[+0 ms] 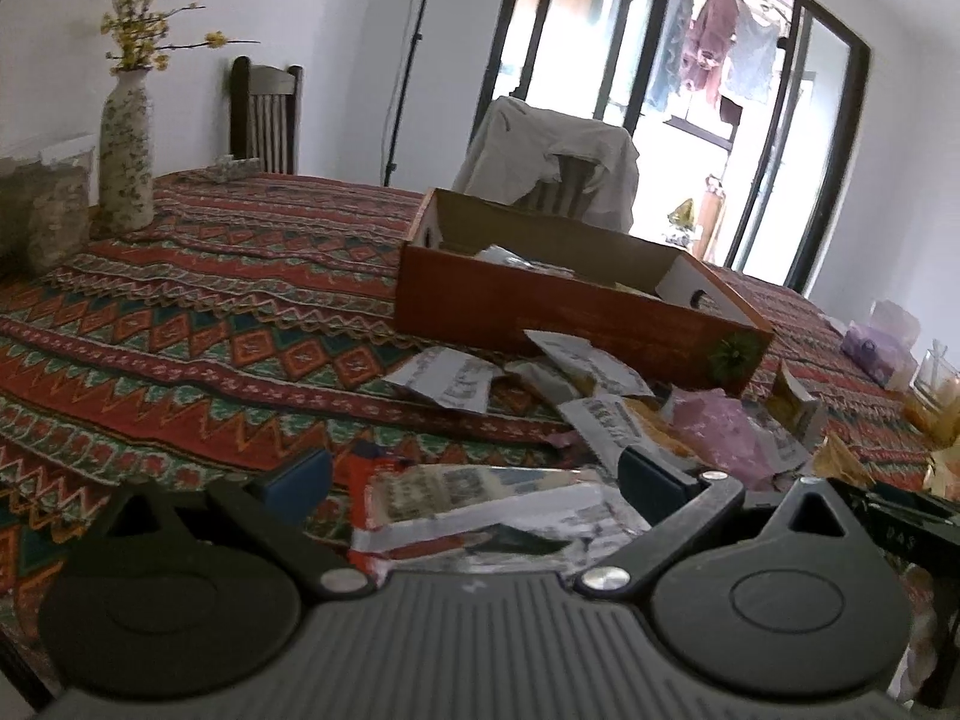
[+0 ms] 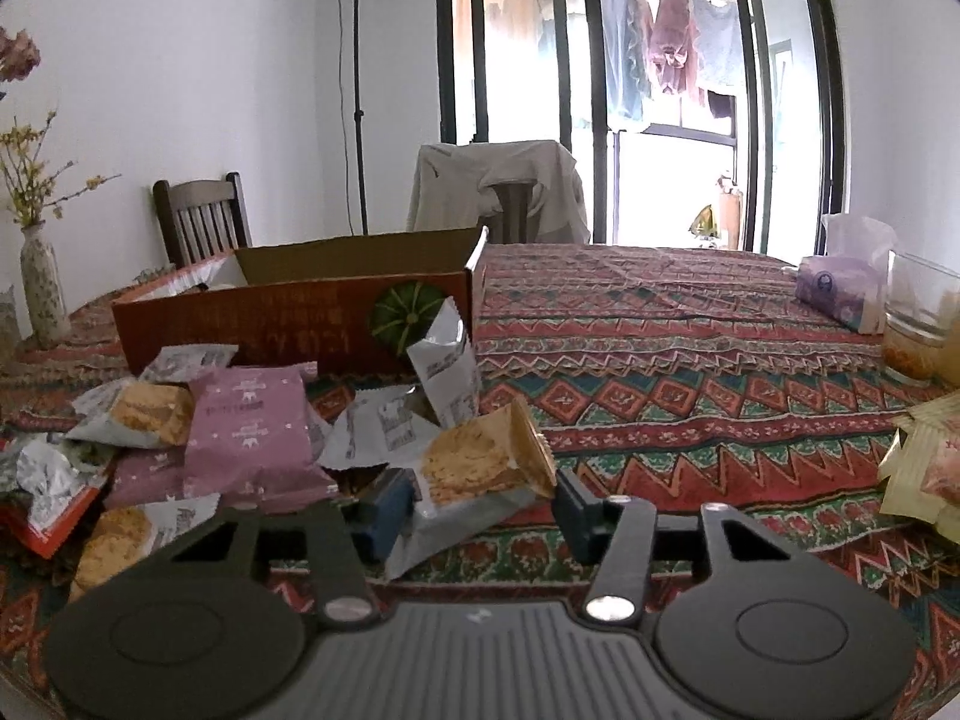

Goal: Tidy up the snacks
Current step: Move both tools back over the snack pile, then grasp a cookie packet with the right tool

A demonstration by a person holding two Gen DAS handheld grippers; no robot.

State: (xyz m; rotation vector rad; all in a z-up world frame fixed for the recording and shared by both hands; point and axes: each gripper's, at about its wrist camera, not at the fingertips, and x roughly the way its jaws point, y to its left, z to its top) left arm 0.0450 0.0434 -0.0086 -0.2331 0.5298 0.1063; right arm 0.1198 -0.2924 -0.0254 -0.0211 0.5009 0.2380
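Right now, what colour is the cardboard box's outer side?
Reddish-brown, with a green pumpkin picture; the cardboard box shows best in the right wrist view.

Home dining rm: patterned tablecloth (image 2: 690, 372), wooden chair (image 2: 201, 219), laundry (image 2: 672, 36) on balcony.

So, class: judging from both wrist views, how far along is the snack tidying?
Done: a few packets already lie inside the cardboard box. In hand: the right gripper has a cracker packet between its fingers; the left gripper stands open around a red-edged packet. Left: the loose pile, including a pink packet, plus yellow packets far right.
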